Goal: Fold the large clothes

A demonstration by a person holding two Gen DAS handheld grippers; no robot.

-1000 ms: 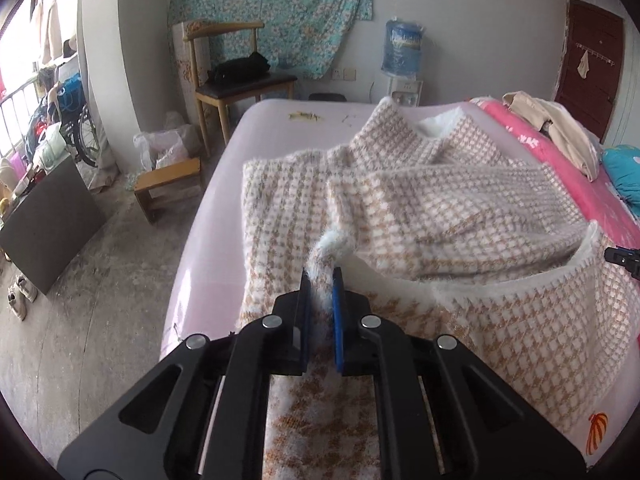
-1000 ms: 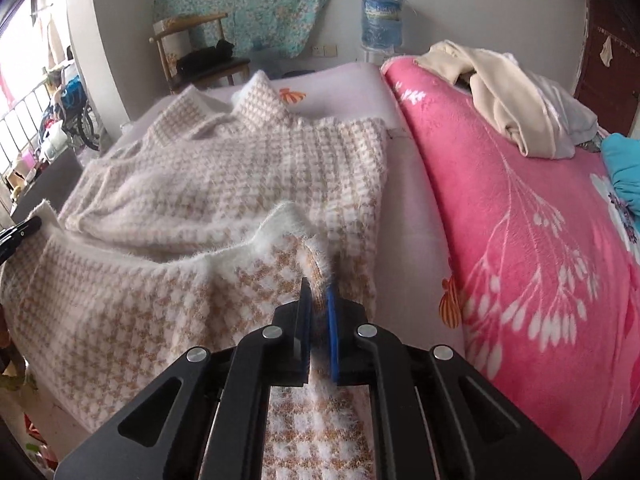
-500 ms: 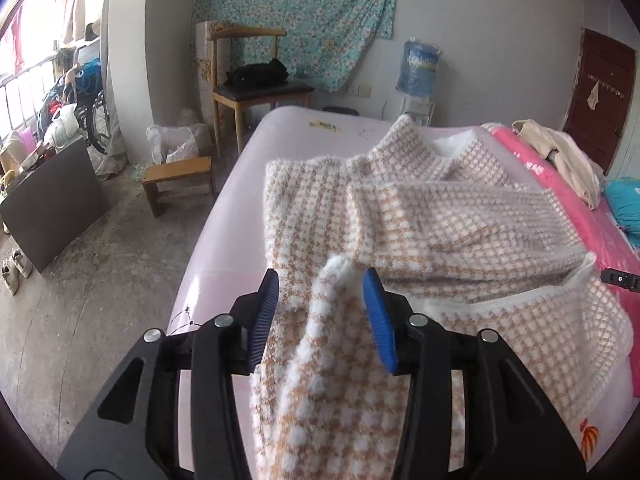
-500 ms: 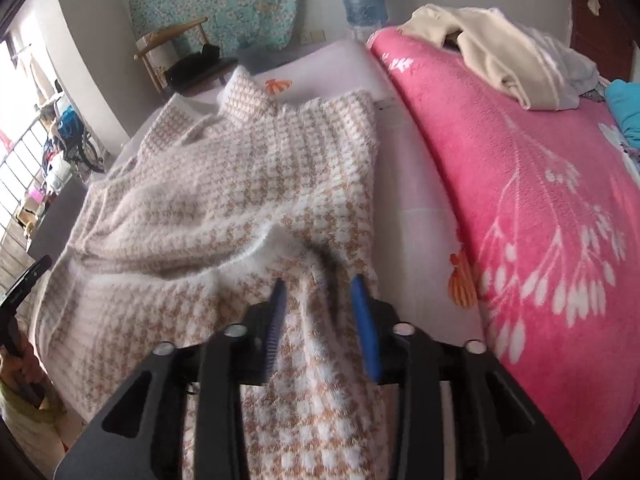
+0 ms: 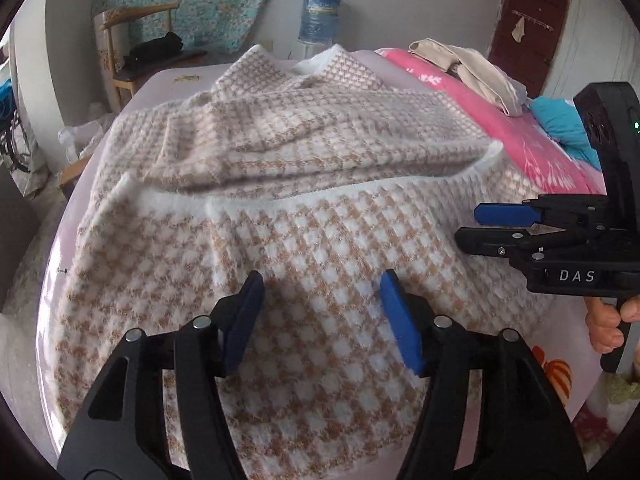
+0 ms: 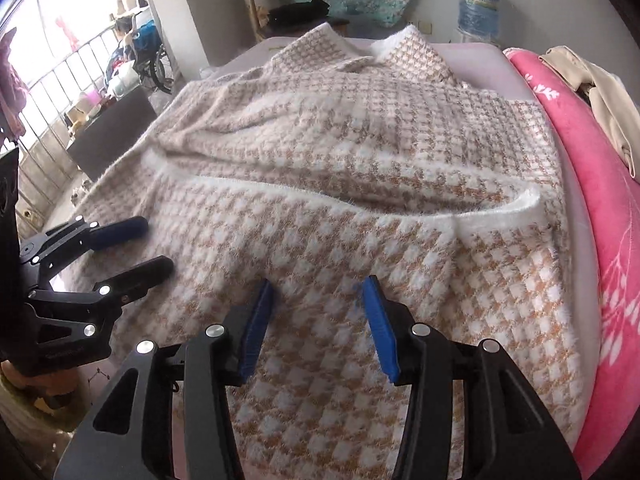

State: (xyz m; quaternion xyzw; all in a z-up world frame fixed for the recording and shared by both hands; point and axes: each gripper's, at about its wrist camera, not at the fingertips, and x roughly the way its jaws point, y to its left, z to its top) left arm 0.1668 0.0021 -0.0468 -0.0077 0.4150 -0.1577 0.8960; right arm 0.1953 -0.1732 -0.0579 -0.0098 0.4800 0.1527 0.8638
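Sweater, thick, fuzzy and soft, lies part-folded on the bed, filling the frame's centre. Left gripper and right gripper have just opened, pinching nothing. Probably best gripped at the white hem.

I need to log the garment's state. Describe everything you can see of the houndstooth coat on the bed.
The houndstooth coat is a large, fuzzy knit in tan and white checks with a plain white fluffy edge. It lies spread on the pale pink bed sheet, collar at the far end. Its near part is folded up over the body, the white hem running crosswise. The pink blanket borders it on one side. The left gripper and right gripper stand open just above it, gripping nothing; the left's jaws have just been opening.
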